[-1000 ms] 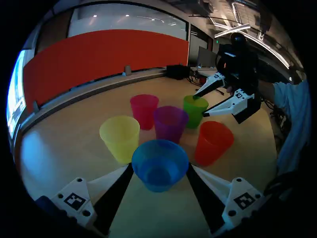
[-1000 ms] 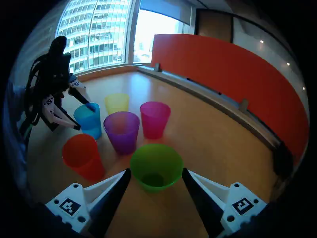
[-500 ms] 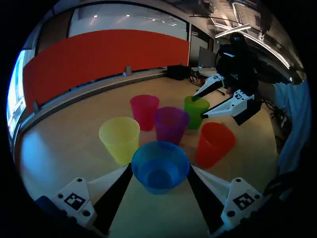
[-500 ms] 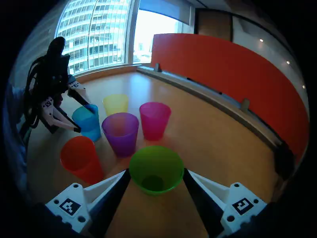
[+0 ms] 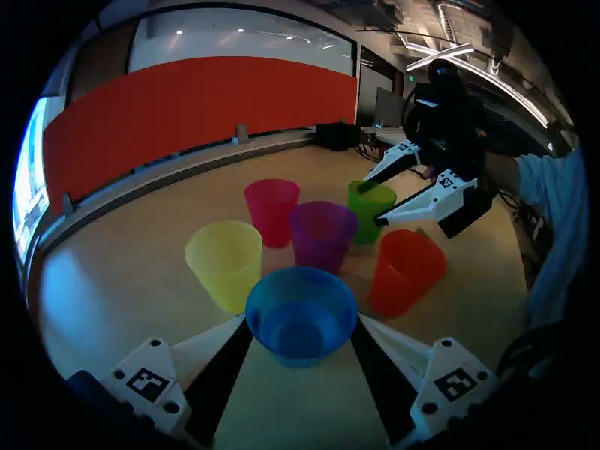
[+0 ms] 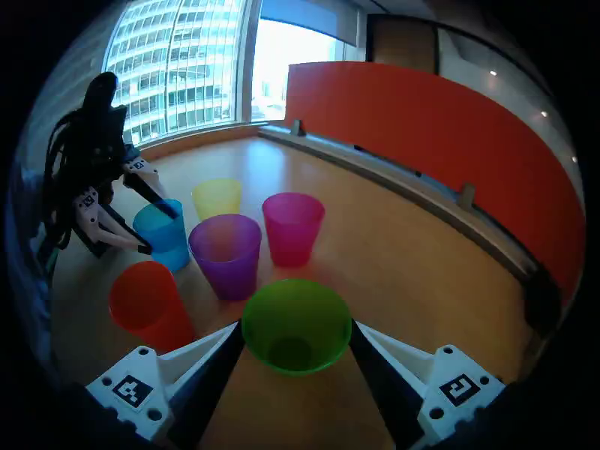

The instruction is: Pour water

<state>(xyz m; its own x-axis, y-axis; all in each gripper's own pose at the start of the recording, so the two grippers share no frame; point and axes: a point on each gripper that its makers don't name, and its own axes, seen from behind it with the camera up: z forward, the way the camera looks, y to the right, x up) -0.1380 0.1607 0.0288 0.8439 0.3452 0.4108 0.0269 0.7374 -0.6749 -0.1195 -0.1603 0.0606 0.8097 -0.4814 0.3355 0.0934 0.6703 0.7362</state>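
Note:
A blue cup with some water in it sits between the fingers of my left gripper, which is shut on its sides. A green cup is held the same way by my right gripper. In the left gripper view the right gripper clasps the green cup at the far side of the cluster. In the right gripper view the left gripper holds the blue cup at the left. Both cups are upright.
Yellow, pink, purple and orange cups stand close together on the wooden table between the two held cups. A red wall panel runs behind. A sleeve is at the right.
The green cup has come slightly nearer in the right gripper view. The left gripper and blue cup have shifted a little to the left there. Both grips are unchanged.

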